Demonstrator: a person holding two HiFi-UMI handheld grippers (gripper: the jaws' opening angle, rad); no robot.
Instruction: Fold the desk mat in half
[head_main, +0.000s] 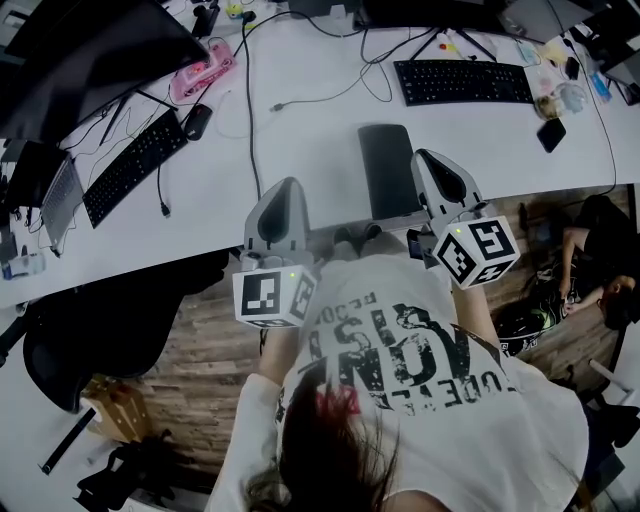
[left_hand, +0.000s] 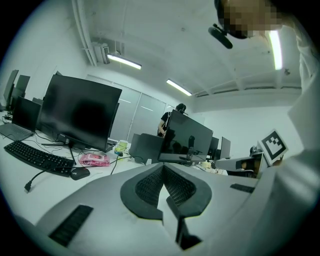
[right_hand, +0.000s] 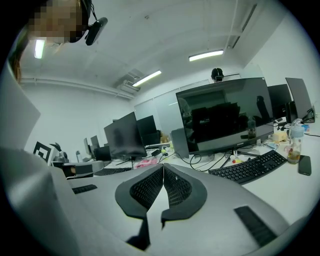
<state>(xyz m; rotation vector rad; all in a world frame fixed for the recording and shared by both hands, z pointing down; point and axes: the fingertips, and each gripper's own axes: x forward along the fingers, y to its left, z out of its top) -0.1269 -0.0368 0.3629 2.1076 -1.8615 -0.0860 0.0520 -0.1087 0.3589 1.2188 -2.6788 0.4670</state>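
Note:
The desk mat (head_main: 388, 170) is a narrow dark rectangle lying flat on the white desk (head_main: 300, 140), reaching to its front edge. My left gripper (head_main: 286, 186) hovers over the front edge, to the left of the mat and clear of it. Its jaws are shut with nothing between them, as the left gripper view (left_hand: 162, 166) also shows. The right gripper (head_main: 428, 156) hangs just off the mat's right side, above the desk edge. It is shut too, and the right gripper view (right_hand: 163, 165) shows its pads meeting with nothing held.
On the desk are a black keyboard (head_main: 462, 80) at the back right, a second keyboard (head_main: 135, 165) and a mouse (head_main: 197, 121) at the left, a pink object (head_main: 202, 72), a phone (head_main: 551, 134) and loose cables. A black chair (head_main: 100, 330) stands at the lower left. Another person (head_main: 600, 270) sits at the right.

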